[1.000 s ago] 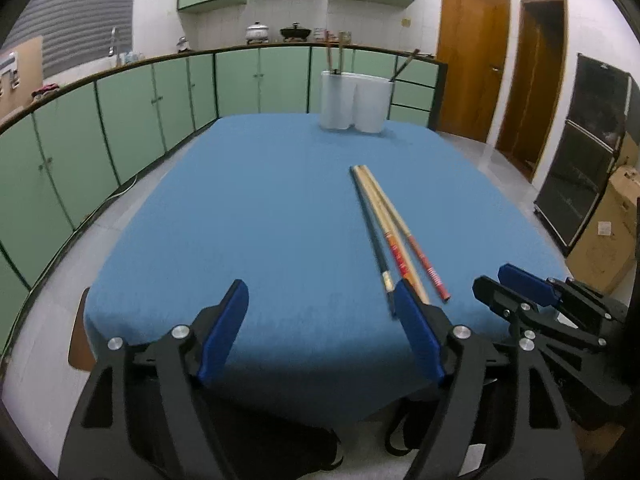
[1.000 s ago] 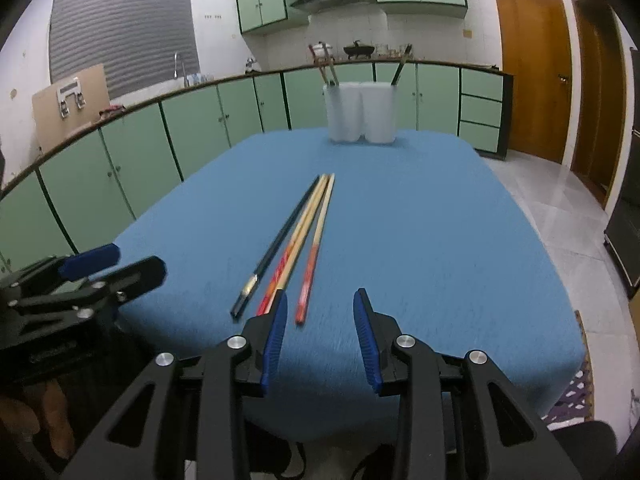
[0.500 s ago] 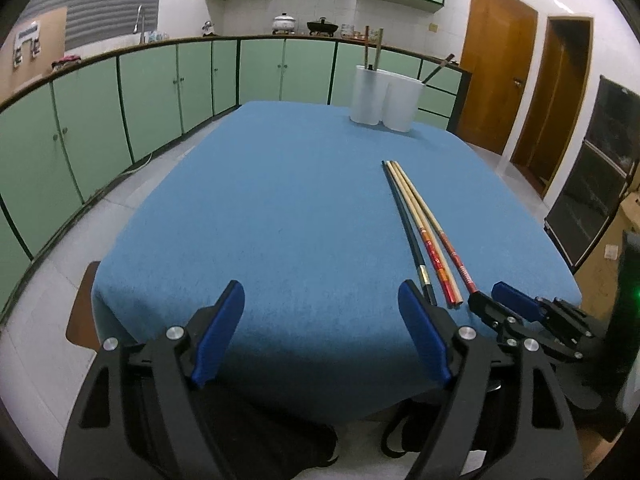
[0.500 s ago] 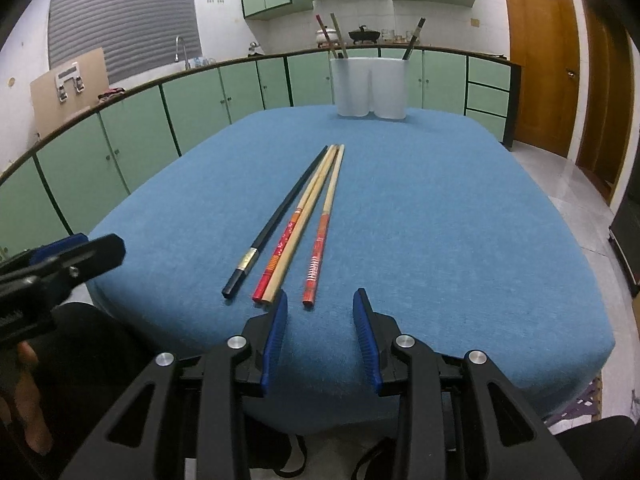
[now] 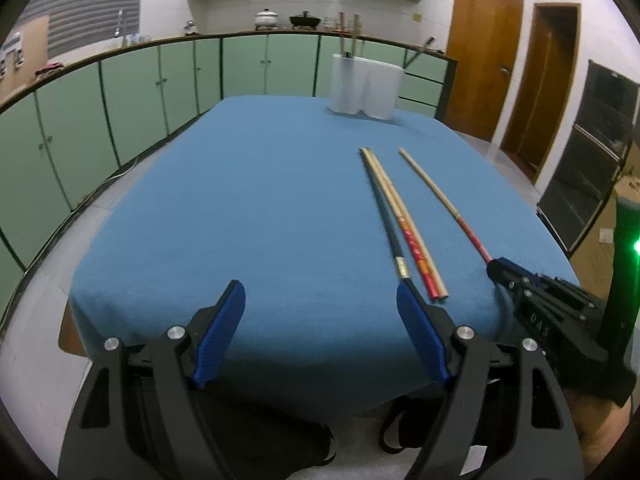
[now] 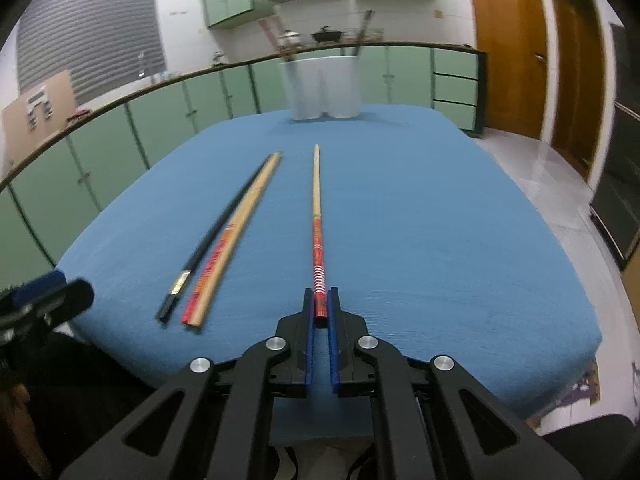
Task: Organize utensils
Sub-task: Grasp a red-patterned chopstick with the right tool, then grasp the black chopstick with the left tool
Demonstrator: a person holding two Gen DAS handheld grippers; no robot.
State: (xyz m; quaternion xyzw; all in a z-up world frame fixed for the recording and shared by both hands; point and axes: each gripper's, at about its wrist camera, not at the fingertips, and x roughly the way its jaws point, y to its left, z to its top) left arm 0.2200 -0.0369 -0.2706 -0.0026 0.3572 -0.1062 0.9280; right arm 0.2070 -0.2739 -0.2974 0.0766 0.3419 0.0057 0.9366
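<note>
Lowest in the right wrist view, the right claw (image 6: 321, 300) has just been closing and now pinches the red-patterned end of one chopstick (image 6: 317, 216), which runs straight up the middle of the frame over the blue table (image 6: 440, 240). Only this view shows the pads pressed on the stick; in the left wrist view the same claw appears at the lower right as a dark block, its tip hiding that end, so the grip itself cannot be read there. The left claw (image 5: 320, 320) sits at the bottom of its own view, spread wide with nothing between its blue pads, above the table's near edge; the right wrist view catches only a blurred part of it at the lower left. Left of the held stick lie the other chopsticks close together: a black chopstick (image 6: 212, 236) and, beside it, pale ones with red ends (image 6: 236, 232), well apart from the held one. The left wrist view shows the black one's near end just beside the claw's right pad. At the table's far end stands a white utensil holder (image 5: 366, 84), sharp in the left view and blurred in the right, with handles rising from it.
</note>
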